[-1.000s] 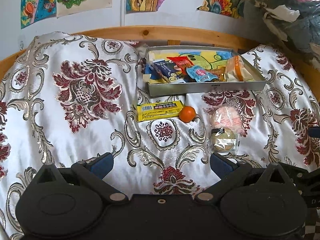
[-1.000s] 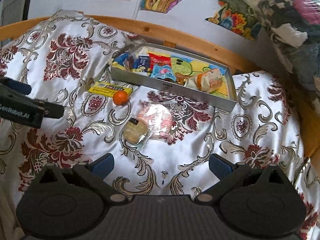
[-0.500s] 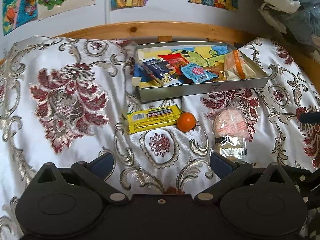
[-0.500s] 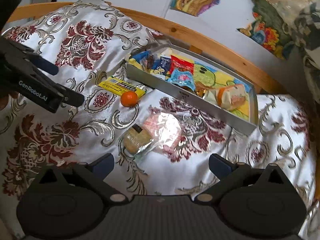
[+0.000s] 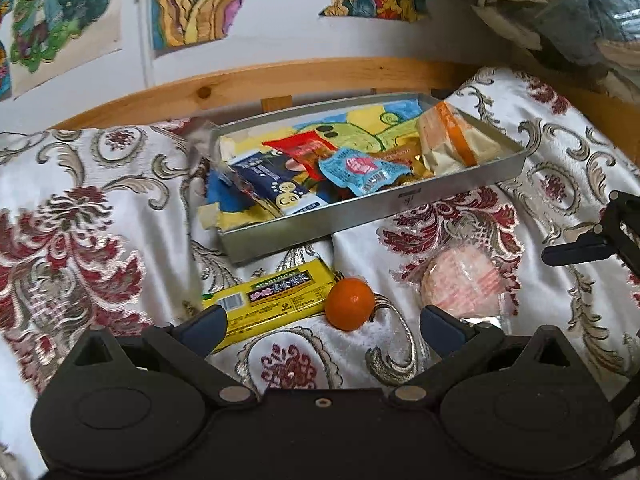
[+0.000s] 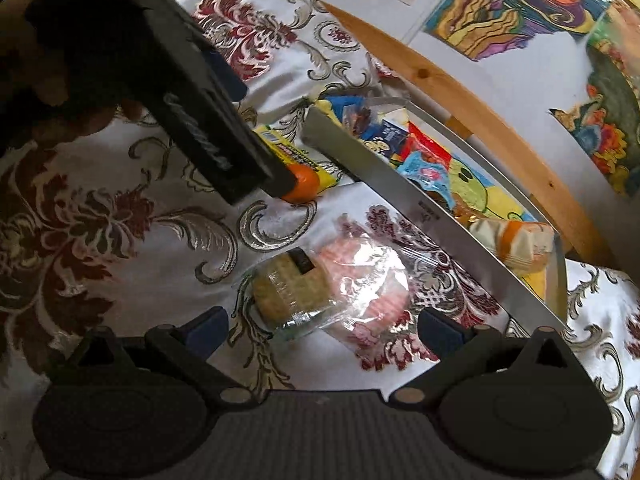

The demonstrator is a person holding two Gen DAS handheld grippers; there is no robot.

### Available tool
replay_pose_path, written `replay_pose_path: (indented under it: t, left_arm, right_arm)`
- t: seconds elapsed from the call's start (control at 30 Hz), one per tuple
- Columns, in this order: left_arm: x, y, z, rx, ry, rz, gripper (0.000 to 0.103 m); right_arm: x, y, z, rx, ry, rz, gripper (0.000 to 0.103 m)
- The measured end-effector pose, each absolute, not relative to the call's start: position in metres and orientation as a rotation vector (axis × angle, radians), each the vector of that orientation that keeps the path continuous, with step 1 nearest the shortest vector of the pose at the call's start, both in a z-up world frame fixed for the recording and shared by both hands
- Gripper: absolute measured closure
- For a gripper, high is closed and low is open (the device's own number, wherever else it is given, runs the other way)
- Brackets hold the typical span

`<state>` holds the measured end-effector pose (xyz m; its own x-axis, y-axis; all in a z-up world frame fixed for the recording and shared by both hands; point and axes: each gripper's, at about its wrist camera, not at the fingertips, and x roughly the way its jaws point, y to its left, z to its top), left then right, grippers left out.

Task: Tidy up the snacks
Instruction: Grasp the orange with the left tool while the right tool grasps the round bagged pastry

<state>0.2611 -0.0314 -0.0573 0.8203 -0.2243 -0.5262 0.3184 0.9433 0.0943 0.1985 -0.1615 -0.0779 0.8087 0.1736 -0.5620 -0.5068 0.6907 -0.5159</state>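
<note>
Left wrist view: the left gripper (image 5: 322,326) hangs with fingers apart and empty over the cloth (image 5: 80,208). An orange (image 5: 349,303) lies between them, touching a yellow bar (image 5: 272,300); the tray (image 5: 400,204) of snacks sits beyond.

Right wrist view: the right gripper (image 6: 322,326) is spread wide, empty, near a pink packet (image 6: 364,280) and cracker pack (image 6: 286,290).

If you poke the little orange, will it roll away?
Probably a little. The orange is round and lies loose on shiny, smooth cloth, so a nudge would likely roll it. It may not go far: the cloth looks soft and rumpled, and the yellow bar lies right against one side.
</note>
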Motion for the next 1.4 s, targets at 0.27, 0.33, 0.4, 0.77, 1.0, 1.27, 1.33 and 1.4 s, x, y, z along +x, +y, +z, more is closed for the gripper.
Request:
replay_pose_path:
  t: [0.27, 0.33, 0.4, 0.77, 1.0, 1.27, 1.33, 1.4]
  left_arm:
    - [0.281, -0.034, -0.072, 0.197, 0.535, -0.284, 0.001]
    - [0.283, -0.037, -0.074, 0.210, 0.531, -0.298, 0.001]
    - [0.284, -0.040, -0.076, 0.226, 0.525, -0.309, 0.001]
    - [0.293, -0.044, -0.079, 0.196, 0.527, -0.364, 0.020]
    - [0.294, -0.045, -0.081, 0.183, 0.550, -0.406, 0.049]
    - [0.292, -0.046, -0.082, 0.175, 0.555, -0.416, 0.061]
    - [0.292, -0.046, -0.081, 0.169, 0.557, -0.412, 0.062]
    - [0.292, -0.046, -0.081, 0.168, 0.557, -0.409, 0.062]
  right_arm:
    - [0.211, -0.151, -0.096, -0.778, 0.465, 0.401, 0.001]
    - [0.212, -0.149, -0.097, -0.786, 0.457, 0.406, 0.001]
    - [0.213, -0.149, -0.098, -0.788, 0.450, 0.416, 0.004]
    - [0.227, -0.146, -0.103, -0.786, 0.460, 0.425, 0.017]
    - [0.227, -0.143, -0.105, -0.800, 0.462, 0.436, 0.028]
    - [0.224, -0.140, -0.106, -0.820, 0.457, 0.428, 0.031]
    - [0.223, -0.139, -0.107, -0.827, 0.454, 0.427, 0.032]
    - [0.222, -0.139, -0.106, -0.829, 0.454, 0.425, 0.032]
